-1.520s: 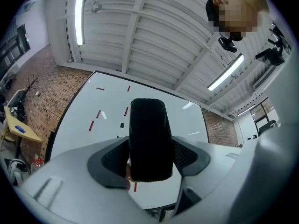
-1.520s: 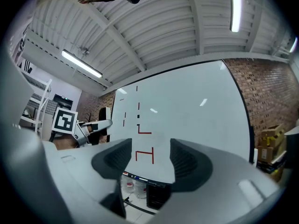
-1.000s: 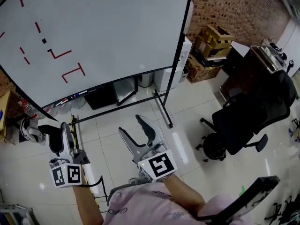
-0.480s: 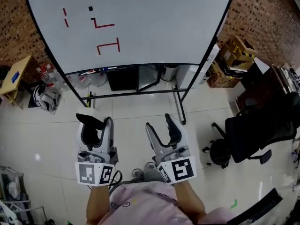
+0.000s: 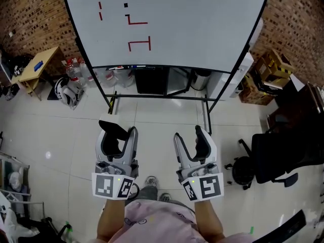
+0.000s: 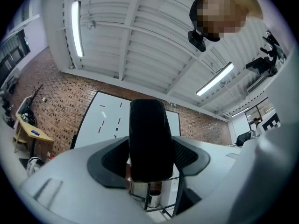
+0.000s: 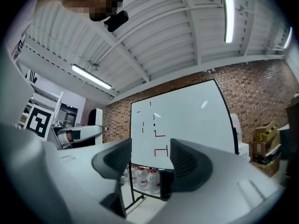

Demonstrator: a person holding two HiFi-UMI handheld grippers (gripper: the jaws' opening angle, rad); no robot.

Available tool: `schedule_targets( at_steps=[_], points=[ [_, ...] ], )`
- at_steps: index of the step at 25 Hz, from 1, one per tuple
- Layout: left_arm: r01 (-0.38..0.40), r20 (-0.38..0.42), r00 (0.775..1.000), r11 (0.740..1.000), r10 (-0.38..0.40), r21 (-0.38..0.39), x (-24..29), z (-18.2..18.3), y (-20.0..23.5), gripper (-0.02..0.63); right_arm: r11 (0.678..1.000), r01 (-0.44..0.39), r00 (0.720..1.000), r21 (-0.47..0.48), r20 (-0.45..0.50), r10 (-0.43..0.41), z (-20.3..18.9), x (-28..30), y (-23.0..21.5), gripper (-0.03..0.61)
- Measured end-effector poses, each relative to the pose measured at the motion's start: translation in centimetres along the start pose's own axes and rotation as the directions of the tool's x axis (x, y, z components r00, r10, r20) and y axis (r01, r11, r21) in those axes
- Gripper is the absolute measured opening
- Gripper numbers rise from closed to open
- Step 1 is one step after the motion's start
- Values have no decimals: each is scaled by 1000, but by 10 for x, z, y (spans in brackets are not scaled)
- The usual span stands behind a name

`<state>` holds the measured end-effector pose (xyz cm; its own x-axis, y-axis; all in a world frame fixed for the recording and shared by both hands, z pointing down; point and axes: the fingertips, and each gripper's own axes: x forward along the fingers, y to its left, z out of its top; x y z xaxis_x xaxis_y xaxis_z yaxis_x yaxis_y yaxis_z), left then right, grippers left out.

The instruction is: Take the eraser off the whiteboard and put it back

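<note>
Brick walls (image 5: 30, 14) surround us: left gripper (image 5: 118, 131) clamps the eraser (image 6: 147, 139), upright only in its view; right gripper (image 7: 150, 160) gapes.

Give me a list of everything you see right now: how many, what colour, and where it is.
Whiteboard: one, white with red marks, on a black stand straight ahead.
Eraser: one, black, between the left gripper's fingers.
Water bottles: several, clear, on the floor left of the board.
Side table: one, wooden, far left.
Cardboard boxes: a few, brown, right, by the brick wall.
Office chair: one, black, right.
Left gripper: one, white and grey, closed on the eraser.
Right gripper: one, white and grey, fingers apart, empty.
</note>
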<state>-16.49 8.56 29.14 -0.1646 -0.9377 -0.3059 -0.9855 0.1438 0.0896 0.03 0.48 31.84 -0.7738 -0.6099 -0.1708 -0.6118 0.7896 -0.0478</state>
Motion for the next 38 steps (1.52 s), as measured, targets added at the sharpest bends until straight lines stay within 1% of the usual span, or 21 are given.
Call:
schedule_targets(
  at_steps=[3, 7, 12, 15, 17, 23, 27, 31, 35, 38],
  points=[
    [-6, -19, 1000, 1000, 6, 0, -25, -4, -25, 281, 1000, -4, 1000, 16, -11, 5, -2, -35, -5, 252],
    [-10, -20, 1000, 1000, 11, 14, -53, -1, -48, 281, 1000, -5, 1000, 14, -26, 5, -5, -66, -6, 252],
    [3, 4, 1000, 1000, -3, 16, -65, 18, -54, 281, 1000, 3, 1000, -9, 12, -3, 15, -75, 0, 252],
    [7, 23, 1000, 1000, -7, 4, -71, 30, -59, 282, 1000, -7, 1000, -16, 10, 7, 19, -78, 7, 252],
    [15, 44, 999, 1000, -15, -1, -74, 36, -63, 282, 999, -13, 1000, -38, 19, 13, 22, -81, 10, 252],
    [10, 50, 999, 1000, -9, -16, -77, 38, -61, 282, 999, -15, 999, -50, 36, 17, 29, -82, 17, 252],
    [13, 60, 998, 1000, -13, -7, -80, 43, -62, 282, 999, -14, 999, -45, 47, 16, 35, -82, 19, 252],
    [12, 53, 999, 1000, -13, 12, -84, 44, -58, 279, 998, -25, 998, -49, 50, 27, 34, -80, 28, 252],
    [-8, 84, 996, 1000, 7, 7, -87, 52, -47, 281, 999, -26, 999, -45, 45, 28, 32, -75, 35, 252],
    [-8, 101, 995, 1000, 7, 13, -89, 59, -40, 282, 999, -21, 999, -39, 45, 22, 34, -70, 39, 252]
  ],
)
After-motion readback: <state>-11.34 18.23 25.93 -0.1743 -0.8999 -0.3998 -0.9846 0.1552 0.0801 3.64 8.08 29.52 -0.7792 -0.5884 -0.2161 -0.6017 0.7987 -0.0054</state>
